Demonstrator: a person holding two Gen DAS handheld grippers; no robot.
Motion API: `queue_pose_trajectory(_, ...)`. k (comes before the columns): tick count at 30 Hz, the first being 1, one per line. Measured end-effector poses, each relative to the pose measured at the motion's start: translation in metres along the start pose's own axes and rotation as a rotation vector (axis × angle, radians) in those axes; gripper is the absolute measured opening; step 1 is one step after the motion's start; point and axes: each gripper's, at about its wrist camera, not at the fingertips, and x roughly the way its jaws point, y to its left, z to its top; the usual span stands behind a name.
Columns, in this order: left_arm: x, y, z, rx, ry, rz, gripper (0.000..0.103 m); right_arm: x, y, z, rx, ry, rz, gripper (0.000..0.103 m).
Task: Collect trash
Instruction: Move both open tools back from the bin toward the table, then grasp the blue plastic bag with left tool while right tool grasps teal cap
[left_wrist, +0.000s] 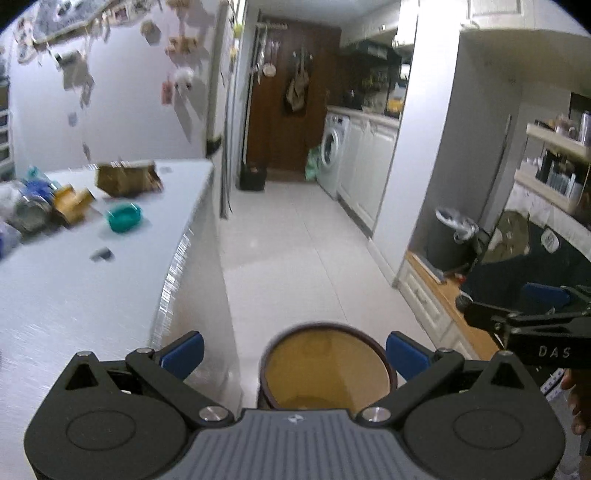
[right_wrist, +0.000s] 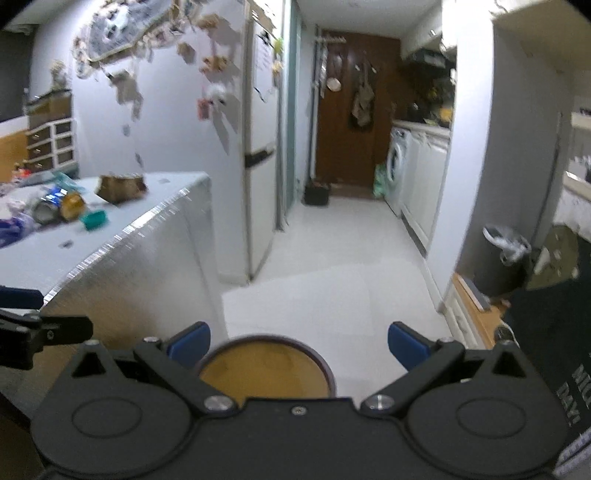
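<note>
Two gaping grippers, bin below

two wrist fisheyes, side by side, both facing down the kitchen corridor

each looks forward along its own tongs, held near and above a round bin at 6 o'clock. both share the counter at 9 to 10 o'clock, the brown door at 12 and the washing machine. the left view catches the right tongs at 3 o'clock; the right view catches the left tongs at 9.
</note>
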Motion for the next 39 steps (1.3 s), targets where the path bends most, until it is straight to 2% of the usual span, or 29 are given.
queue_pose_trajectory(5,-0.035,0.013,0.008,-0.005,-0.079,0.027,0.103,-0.014,0.026,0.012,-0.021,-0.065,0.052,0.103)
queue_pose_trajectory(12,-0.073,0.048,0.010,-0.025,-0.159,0.116,0.103,-0.029,0.068,0.030,-0.045,-0.138,0.131,0.103)
queue_pose_trajectory(20,-0.101,0.111,0.007,-0.088,-0.206,0.241,0.103,-0.012,0.117,0.038,-0.067,-0.159,0.226,0.103)
queue_pose_trajectory(25,-0.106,0.157,0.011,-0.118,-0.226,0.308,0.103,0.007,0.148,0.046,-0.091,-0.166,0.285,0.103)
queue_pose_trajectory(29,-0.105,0.200,0.019,-0.135,-0.250,0.321,0.103,0.026,0.172,0.056,-0.110,-0.187,0.323,0.103)
queue_pose_trajectory(34,-0.089,0.260,0.036,-0.163,-0.246,0.350,0.103,0.052,0.195,0.071,-0.101,-0.225,0.364,0.103)
queue_pose_trajectory(39,-0.068,0.310,0.057,-0.192,-0.247,0.375,0.103,0.085,0.214,0.089,-0.101,-0.204,0.397,0.103)
